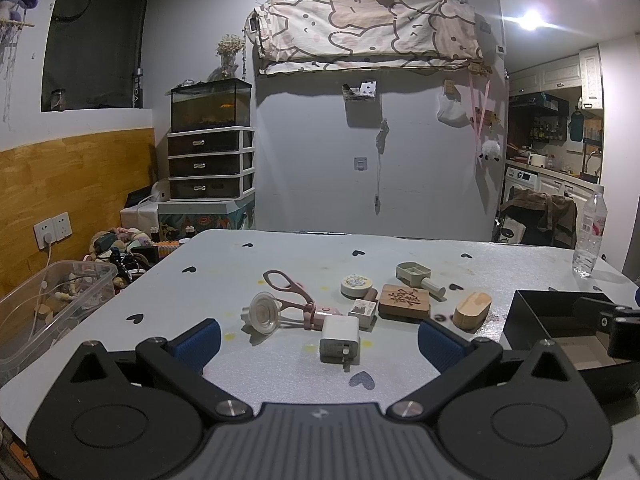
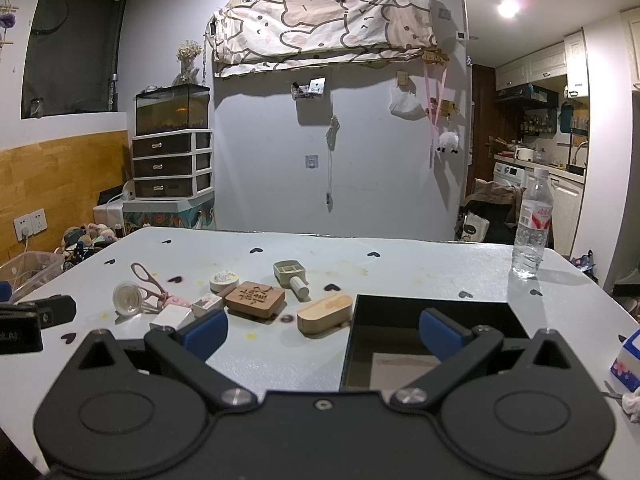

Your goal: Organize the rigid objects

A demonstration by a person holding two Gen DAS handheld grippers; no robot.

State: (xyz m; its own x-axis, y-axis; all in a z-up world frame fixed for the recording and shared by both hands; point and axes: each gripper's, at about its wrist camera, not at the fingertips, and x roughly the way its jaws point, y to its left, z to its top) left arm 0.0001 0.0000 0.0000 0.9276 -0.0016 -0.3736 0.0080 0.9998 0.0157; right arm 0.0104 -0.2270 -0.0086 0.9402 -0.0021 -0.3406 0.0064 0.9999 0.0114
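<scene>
Both grippers, left gripper [image 1: 319, 340] and right gripper [image 2: 323, 334], wide open, empty. Charger [image 1: 339, 338] sits on table [image 1: 400, 252] between left fingers: drop straight, pinch flat sides, carry to box [image 2: 432, 312].

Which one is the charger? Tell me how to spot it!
Find the black box on the table, then the pile of small things to its left. The charger is the white cube nearest the left gripper, metal prongs facing out.
</scene>
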